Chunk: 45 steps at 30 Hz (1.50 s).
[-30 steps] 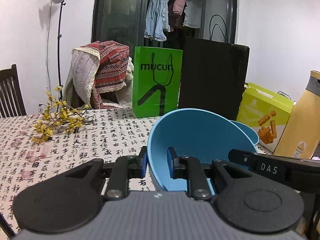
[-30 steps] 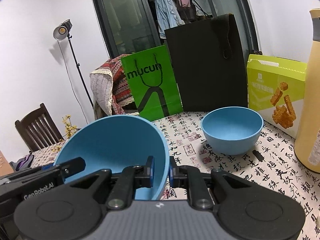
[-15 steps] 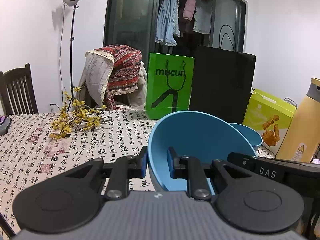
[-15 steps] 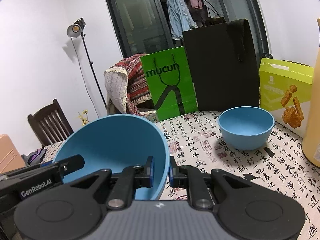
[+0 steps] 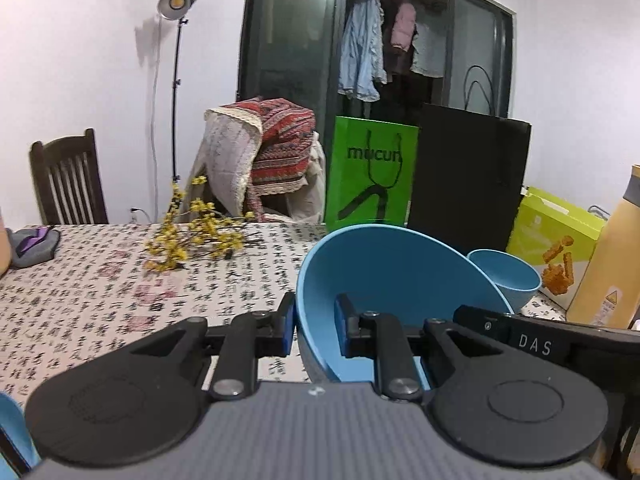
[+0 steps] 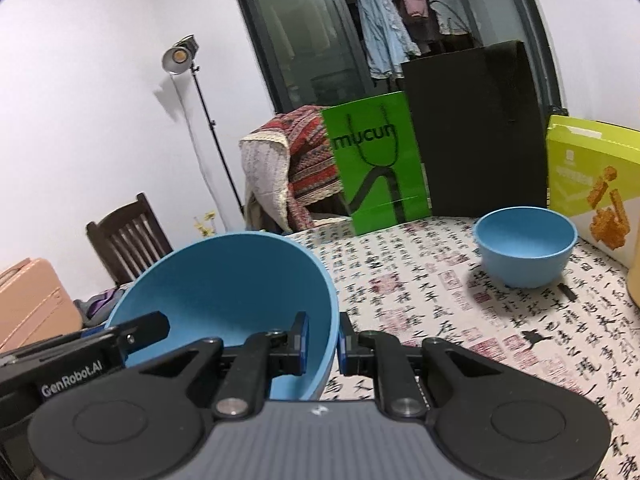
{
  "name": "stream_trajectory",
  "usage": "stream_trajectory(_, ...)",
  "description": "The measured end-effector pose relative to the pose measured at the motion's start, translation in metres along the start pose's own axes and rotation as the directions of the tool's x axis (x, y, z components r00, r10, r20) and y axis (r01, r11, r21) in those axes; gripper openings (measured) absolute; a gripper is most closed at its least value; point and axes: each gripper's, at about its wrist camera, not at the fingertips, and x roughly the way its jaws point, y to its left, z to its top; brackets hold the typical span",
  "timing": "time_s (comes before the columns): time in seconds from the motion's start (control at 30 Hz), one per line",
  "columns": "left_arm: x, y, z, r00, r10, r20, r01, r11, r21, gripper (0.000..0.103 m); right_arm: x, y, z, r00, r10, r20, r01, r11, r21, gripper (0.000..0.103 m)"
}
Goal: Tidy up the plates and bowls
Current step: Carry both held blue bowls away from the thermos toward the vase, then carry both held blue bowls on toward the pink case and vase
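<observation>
With both my left gripper (image 5: 311,330) and right gripper (image 6: 323,338) clamped on opposite rim edges of the large blue bowl (image 6: 224,292), the small blue bowl (image 6: 526,246) sits on the surface (image 6: 420,280) ahead, off to the right, nearer my right hand.

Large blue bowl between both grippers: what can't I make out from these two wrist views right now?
- Large blue bowl: its underside, and whether it clears the table; gripper bodies cover it in both views.
- Small blue bowl: mostly hidden behind the large bowl in the left wrist view.
- Yellow bottle: cut off by the edge in both views.
- Tablecloth print: blurred.
</observation>
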Motion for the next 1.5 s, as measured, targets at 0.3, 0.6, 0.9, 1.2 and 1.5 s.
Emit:
stream_trajectory(0.3, -0.024, 0.023, -0.007, 0.998, 0.060, 0.008, -0.059, 0.998, -0.024, 0.020, -0.005, 0.028, -0.010, 0.998, 0.060, -0.008, -0.060, 0.998, -0.020, 0.014)
stream_trajectory(0.6, -0.046, 0.049, -0.013, 0.993, 0.121, 0.014, -0.120, 0.991, -0.054, 0.020, -0.005, 0.058, -0.018, 0.993, 0.118, -0.025, -0.119, 0.992, -0.045, 0.014)
stream_trajectory(0.9, -0.066, 0.077, -0.018, 0.984, 0.175, 0.017, -0.173, 0.980, -0.094, 0.020, -0.004, 0.091, -0.028, 0.984, 0.172, -0.050, -0.175, 0.982, -0.069, 0.014)
stream_trajectory(1.2, -0.085, 0.101, -0.020, 0.975, 0.221, 0.027, -0.216, 0.968, -0.128, 0.020, -0.005, 0.120, -0.037, 0.973, 0.222, -0.069, -0.227, 0.970, -0.088, 0.014)
stream_trajectory(1.5, -0.103, 0.124, -0.022, 0.967, 0.253, 0.041, -0.244, 0.957, -0.158, 0.020, -0.007, 0.149, -0.042, 0.964, 0.254, -0.085, -0.262, 0.958, -0.112, 0.014)
